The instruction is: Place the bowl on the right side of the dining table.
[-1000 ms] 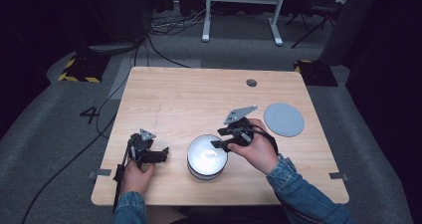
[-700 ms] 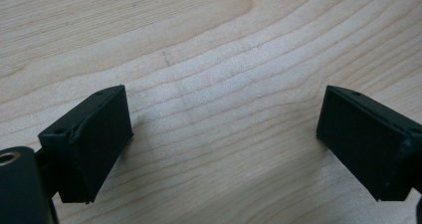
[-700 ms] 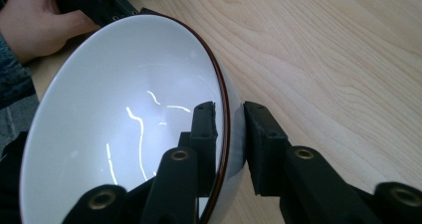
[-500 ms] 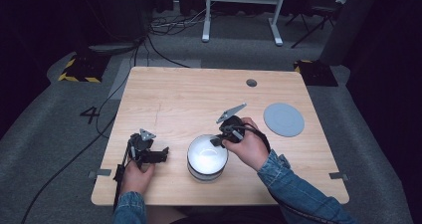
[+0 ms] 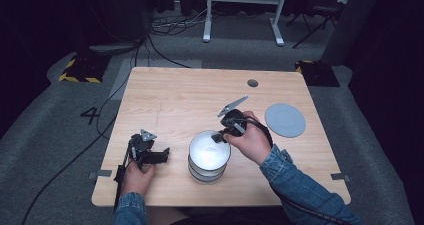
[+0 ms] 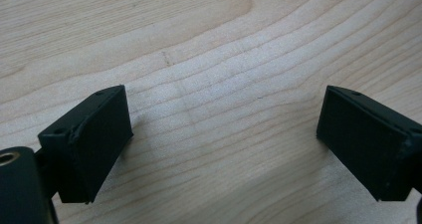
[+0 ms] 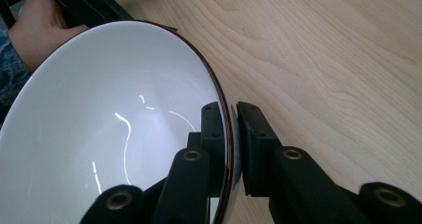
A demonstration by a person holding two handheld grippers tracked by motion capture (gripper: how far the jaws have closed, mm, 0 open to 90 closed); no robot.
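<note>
I see a wooden table [image 5: 190, 100] from above, with a white bowl [image 5: 209, 151] near its front edge; it seems to sit on top of a stack of bowls, though I cannot count them. My right gripper [image 5: 220, 136] is clamped on the bowl's far right rim, one jaw inside and one outside; in the right gripper view [image 7: 230, 149] the rim has a thin dark edge, and the bowl runs off the frame. My left gripper [image 5: 162, 155] rests on the table left of the bowl, apart from it, jaws spread wide over bare wood [image 6: 224, 119]. A grey round lid [image 5: 285, 119] lies well apart at the right. The only writing is a "4" [image 5: 90, 115] on the floor.
</note>
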